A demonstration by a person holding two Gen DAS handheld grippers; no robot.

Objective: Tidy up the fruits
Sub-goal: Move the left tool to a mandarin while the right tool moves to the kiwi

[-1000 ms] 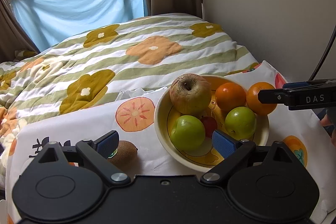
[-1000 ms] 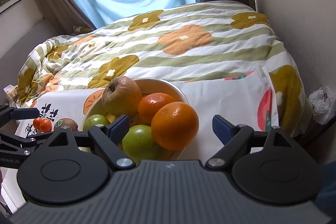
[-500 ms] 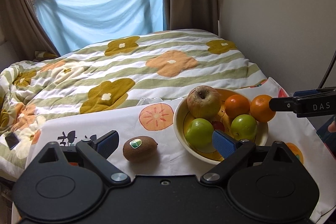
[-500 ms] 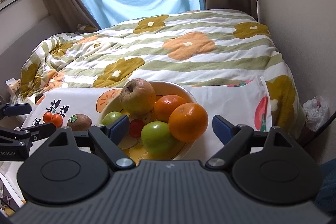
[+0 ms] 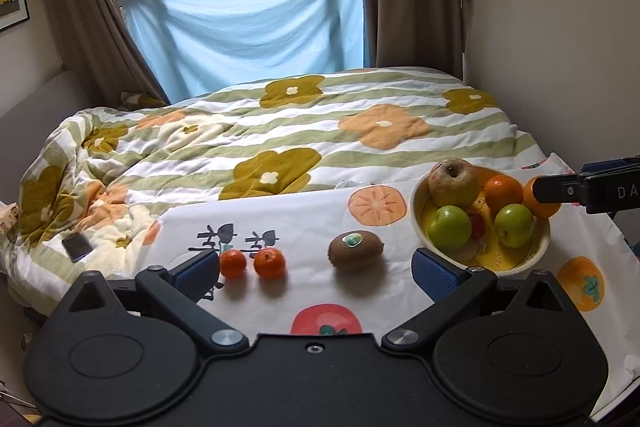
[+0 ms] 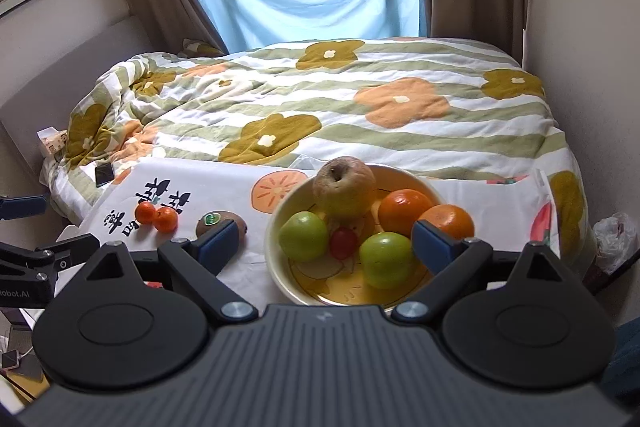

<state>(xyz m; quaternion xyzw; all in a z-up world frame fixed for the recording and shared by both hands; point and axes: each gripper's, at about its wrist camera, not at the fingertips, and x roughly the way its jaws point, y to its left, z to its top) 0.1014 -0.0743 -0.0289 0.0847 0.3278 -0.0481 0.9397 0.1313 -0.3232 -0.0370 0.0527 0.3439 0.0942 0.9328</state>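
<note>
A cream and yellow bowl stands on a fruit-print cloth at the foot of a bed. In it lie a wrinkled brown apple, two green apples, two oranges and a small red tomato. Left of the bowl, a kiwi and two small oranges lie on the cloth. My left gripper hovers short of the kiwi; its jaws are opening with nothing between them. My right gripper hangs open in front of the bowl, holding nothing.
A flowered duvet covers the bed beyond the cloth, with a phone on its left part. A wall runs close along the right. A plastic bag lies on the floor at the right.
Both grippers have drawn back and risen away from the bowl. The kiwi and the two small oranges have come into view. The left jaws stand a little wider.
</note>
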